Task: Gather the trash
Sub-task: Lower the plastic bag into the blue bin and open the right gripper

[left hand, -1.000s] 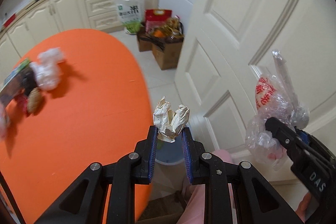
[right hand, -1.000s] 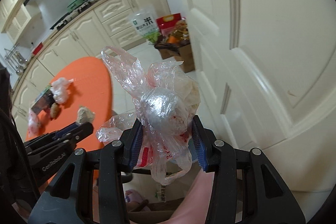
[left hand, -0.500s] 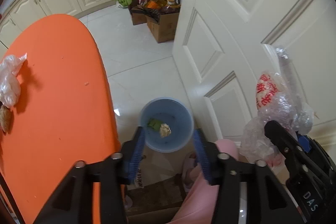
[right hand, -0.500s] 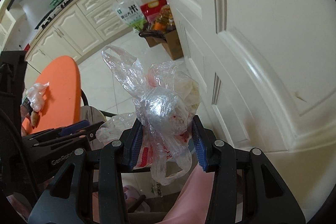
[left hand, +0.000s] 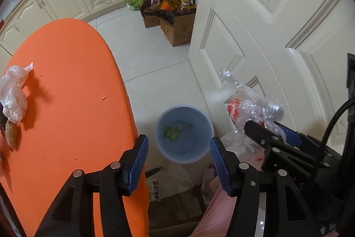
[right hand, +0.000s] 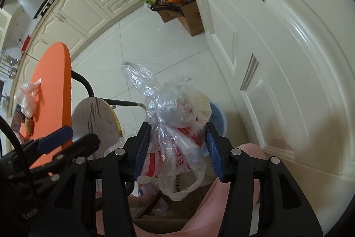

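Note:
My left gripper (left hand: 178, 161) hangs over the blue bin (left hand: 184, 132) on the floor, its jaws opening with nothing between them. A green scrap (left hand: 170, 132) and small bits lie inside the bin. To its right, my right gripper (left hand: 268, 126) carries a knotted clear plastic bag with red print (left hand: 248, 103). In the right wrist view the bag (right hand: 175, 117) sits between the blue pads of the right gripper (right hand: 177, 148), which still touch it while the jaws are opening. The bin's rim (right hand: 218, 119) shows just behind the bag. The left gripper (right hand: 73, 138) shows at lower left.
An orange table (left hand: 66, 103) at the left bears a white plastic bag (left hand: 13, 99) and a brown scrap (left hand: 12, 132). A cream door (left hand: 266, 37) stands close on the right. Cardboard boxes with oil bottles (left hand: 175, 21) stand beyond. A round stool (right hand: 95, 121) stands by the table.
The left gripper moved off the table to above the bin, opened and let go of a crumpled paper wad, which dropped in. The right gripper sank toward the bin with the bag.

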Tool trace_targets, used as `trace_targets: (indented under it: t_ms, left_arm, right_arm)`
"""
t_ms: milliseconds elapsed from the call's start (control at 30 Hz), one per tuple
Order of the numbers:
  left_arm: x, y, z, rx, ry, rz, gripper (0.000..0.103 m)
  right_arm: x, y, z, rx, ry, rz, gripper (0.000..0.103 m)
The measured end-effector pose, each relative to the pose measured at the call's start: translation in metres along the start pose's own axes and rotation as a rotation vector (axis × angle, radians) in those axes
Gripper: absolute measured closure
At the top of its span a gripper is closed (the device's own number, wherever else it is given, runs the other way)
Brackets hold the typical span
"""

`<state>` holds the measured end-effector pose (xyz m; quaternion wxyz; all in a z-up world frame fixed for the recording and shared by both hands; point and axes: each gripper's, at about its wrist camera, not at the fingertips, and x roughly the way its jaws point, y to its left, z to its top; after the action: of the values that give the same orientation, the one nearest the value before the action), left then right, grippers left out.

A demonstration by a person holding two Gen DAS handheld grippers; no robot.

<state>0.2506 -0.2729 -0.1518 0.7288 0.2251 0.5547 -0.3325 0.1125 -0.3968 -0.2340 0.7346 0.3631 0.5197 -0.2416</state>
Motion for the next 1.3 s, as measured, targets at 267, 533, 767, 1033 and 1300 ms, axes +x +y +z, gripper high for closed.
trace_targets:
  t_ms: [267,533,767,1033,1300]
  left_arm:
    - [-0.016,0.006,-0.015,-0.006,-0.015,0.000,0.049]
    - [-0.039,-0.002,-0.034,0.001,-0.072,0.027,0.048]
    - [-0.069,0.004,-0.066,-0.017,-0.139,0.014,0.044]
    - [-0.105,0.043,-0.114,-0.115,-0.204,0.046,0.041]
    - [-0.139,0.089,-0.158,-0.253,-0.266,0.134,0.033]
  right_arm:
    - [-0.021,0.001,-0.002,-0.016,-0.050,0.005,0.053]
    - [-0.058,0.003,-0.017,-0.019,-0.119,-0.014,0.052]
    - [-0.096,0.026,-0.039,-0.068,-0.206,-0.021,0.042]
    - [-0.121,0.065,-0.065,-0.140,-0.273,-0.001,0.017]
    - [-0.128,0.122,-0.080,-0.235,-0.287,0.057,0.010]
